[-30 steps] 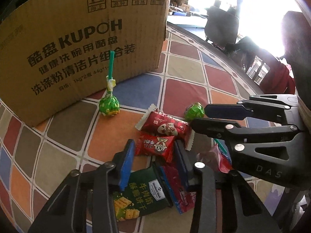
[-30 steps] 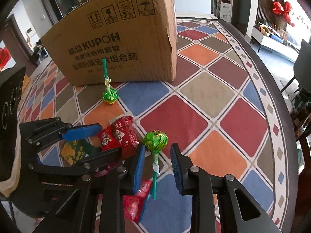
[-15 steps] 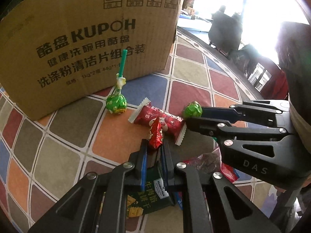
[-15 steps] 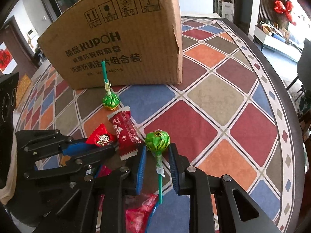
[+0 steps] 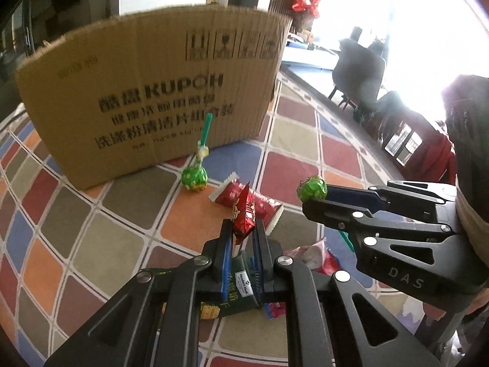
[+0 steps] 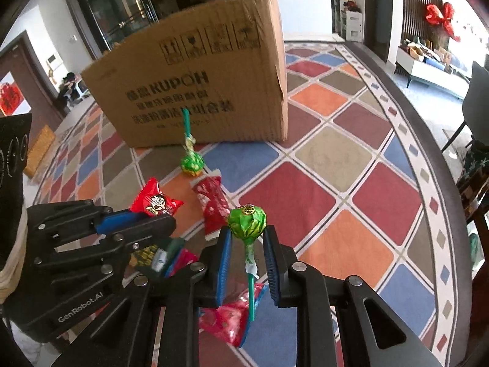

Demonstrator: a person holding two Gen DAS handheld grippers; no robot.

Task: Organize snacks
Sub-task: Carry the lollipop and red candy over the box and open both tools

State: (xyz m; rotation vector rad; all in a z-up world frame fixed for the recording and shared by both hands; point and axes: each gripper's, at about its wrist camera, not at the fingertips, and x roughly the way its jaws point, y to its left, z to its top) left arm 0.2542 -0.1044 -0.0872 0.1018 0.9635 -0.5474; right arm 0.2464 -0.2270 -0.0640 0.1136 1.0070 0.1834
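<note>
Sorting barely started: nothing visibly in the box (image 5: 146,91) at upper centre yet. Left gripper (image 5: 241,244) is clamped on a red packet (image 5: 243,214); right gripper (image 6: 247,241) pinches a green lollipop (image 6: 247,221), both lifted off the cloth (image 6: 321,153). Left on it: second lollipop (image 6: 192,162) by the box, long red packet (image 6: 212,205), green pack (image 5: 241,290), lower centre. Versus a second ago: the left's jaws were open around the packet, now closed; the right's have just been closing on the lollipop stick.

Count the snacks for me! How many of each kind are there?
Green lollipops: 2
Red packets: 4
Green biscuit packet: 1
Total: 7
</note>
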